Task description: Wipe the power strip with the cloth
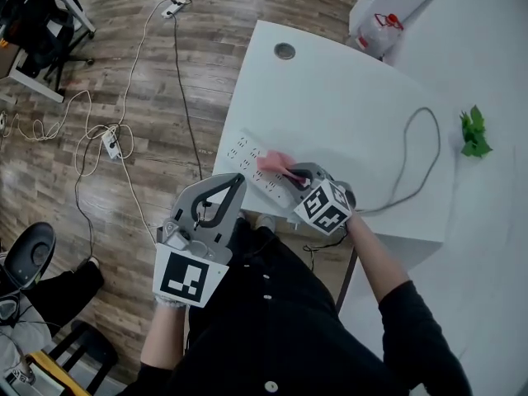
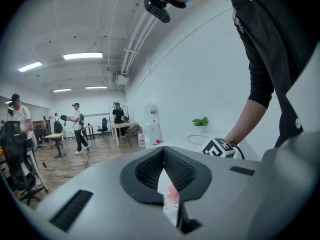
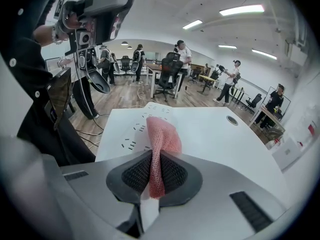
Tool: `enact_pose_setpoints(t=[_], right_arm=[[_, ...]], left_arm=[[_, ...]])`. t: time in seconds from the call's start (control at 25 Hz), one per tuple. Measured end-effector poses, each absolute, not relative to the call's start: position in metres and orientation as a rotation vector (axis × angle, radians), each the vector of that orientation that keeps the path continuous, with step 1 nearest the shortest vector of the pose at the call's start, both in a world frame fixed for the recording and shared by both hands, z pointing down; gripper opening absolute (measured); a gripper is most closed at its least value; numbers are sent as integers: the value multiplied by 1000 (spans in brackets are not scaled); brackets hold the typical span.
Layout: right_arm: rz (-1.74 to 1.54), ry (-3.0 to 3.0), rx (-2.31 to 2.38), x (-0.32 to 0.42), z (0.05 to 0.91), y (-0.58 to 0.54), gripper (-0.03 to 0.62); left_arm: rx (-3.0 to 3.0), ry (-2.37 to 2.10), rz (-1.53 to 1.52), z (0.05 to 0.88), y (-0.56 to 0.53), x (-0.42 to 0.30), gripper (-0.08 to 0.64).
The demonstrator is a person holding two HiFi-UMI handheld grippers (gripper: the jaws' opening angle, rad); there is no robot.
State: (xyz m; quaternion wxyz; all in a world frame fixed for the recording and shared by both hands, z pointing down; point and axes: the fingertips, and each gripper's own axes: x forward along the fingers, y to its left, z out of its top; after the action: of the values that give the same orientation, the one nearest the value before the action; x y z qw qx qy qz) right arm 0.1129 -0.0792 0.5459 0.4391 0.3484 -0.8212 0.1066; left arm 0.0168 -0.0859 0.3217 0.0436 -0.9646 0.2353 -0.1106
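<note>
A long white power strip (image 1: 246, 157) lies along the near left edge of the white table (image 1: 346, 97). A pink mesh cloth (image 1: 273, 162) rests on the strip's middle. My right gripper (image 1: 294, 175) is shut on the cloth; in the right gripper view the cloth (image 3: 160, 139) is pinched between the pads and drapes onto the strip (image 3: 134, 131). My left gripper (image 1: 238, 180) hovers just off the table's edge beside the strip, jaws shut and holding nothing. In the left gripper view, that gripper (image 2: 163, 150) points toward the right gripper's marker cube (image 2: 219, 147).
A grey cable (image 1: 419, 151) loops across the table from the strip's right end. A green leafy sprig (image 1: 474, 132) lies at the right, and a round cable hole (image 1: 285, 51) sits at the far edge. Cables and another power strip (image 1: 111, 143) lie on the wooden floor at left.
</note>
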Motion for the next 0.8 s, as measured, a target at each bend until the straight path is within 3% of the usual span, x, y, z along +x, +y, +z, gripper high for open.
enact_pose_setpoints(t=[0.8], right_arm=[[369, -2000, 955, 133, 539, -32, 54]], left_arm=[[-2973, 594, -323, 314, -81, 38, 14]])
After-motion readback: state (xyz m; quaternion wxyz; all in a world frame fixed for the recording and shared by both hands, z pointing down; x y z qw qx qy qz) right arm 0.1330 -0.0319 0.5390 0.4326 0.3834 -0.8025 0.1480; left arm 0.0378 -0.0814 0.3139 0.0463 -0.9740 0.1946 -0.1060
